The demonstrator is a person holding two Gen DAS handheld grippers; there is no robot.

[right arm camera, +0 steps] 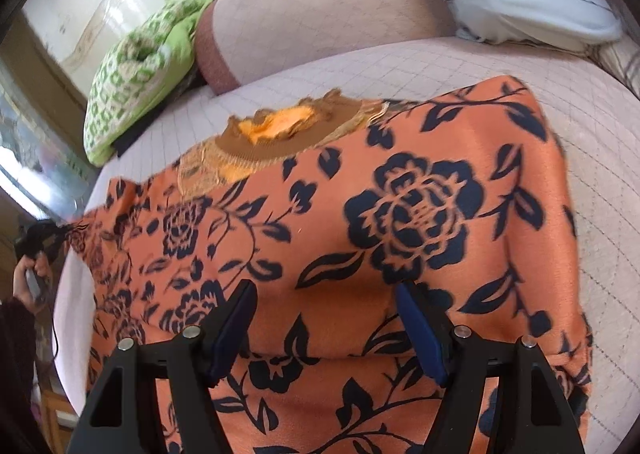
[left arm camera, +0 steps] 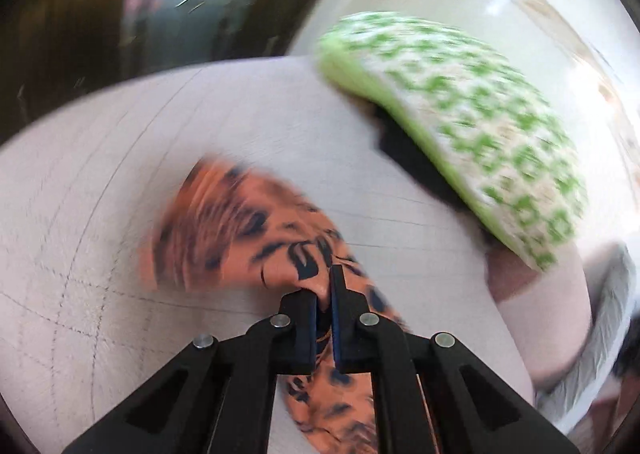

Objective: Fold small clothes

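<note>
Your left gripper [left arm camera: 323,294] pinches the top's [right arm camera: 360,222] sleeve for folding; right gripper [right arm camera: 326,318], frame bottom, hovers jaws apart.

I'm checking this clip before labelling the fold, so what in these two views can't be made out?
- Left wrist view: motion blur smears the orange floral garment; which part the shut left gripper pinches is unclear.
- Right wrist view: the garment's near hem is cut off by the bottom edge, behind the open right gripper.
- Both views: the dark item under the green patterned cushion is mostly hidden.
</note>
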